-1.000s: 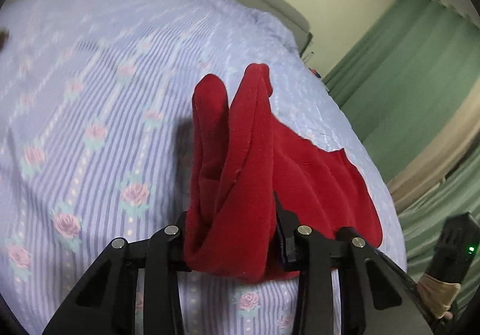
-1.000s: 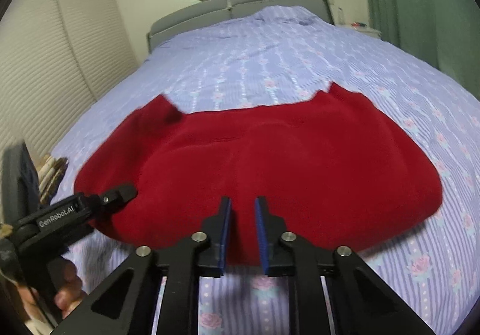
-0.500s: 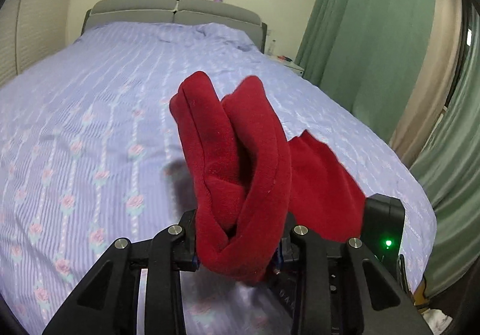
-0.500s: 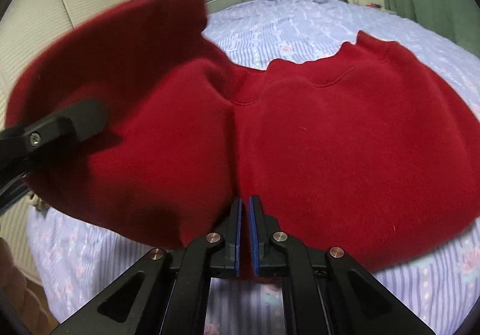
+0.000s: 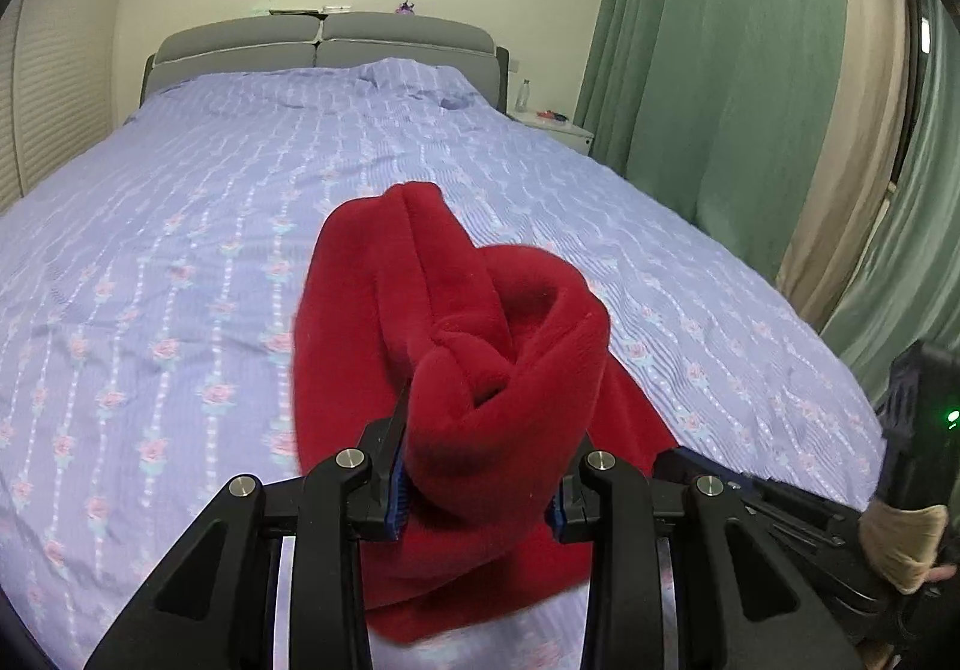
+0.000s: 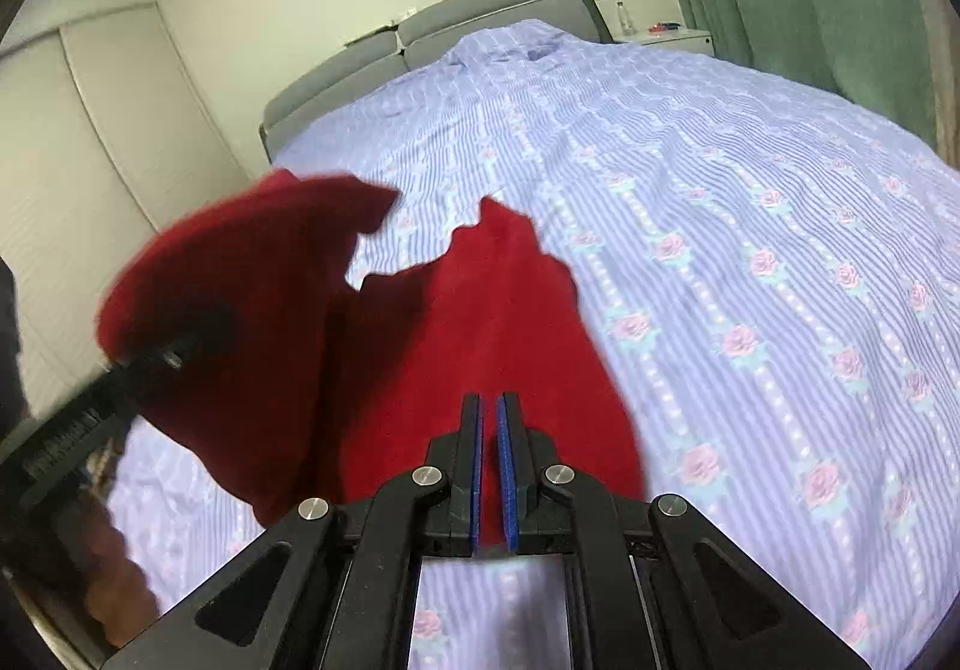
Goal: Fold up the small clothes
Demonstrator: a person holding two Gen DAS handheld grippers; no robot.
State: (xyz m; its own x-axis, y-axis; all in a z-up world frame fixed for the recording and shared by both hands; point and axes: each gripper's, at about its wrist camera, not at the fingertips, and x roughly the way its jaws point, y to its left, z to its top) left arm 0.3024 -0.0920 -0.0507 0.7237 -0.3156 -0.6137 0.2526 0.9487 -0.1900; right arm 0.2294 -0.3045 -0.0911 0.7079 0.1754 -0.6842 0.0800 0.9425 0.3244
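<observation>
Left gripper (image 5: 477, 481) is clamped on a fat bunched wad of the red fleece top (image 5: 456, 370), lifted over the near edge of the bed (image 5: 180, 202). Right gripper (image 6: 489, 469) pinches its hem shut (thin bite). Risk: that wad slips or unrolls mid-carry, so the fold lands crooked.
</observation>
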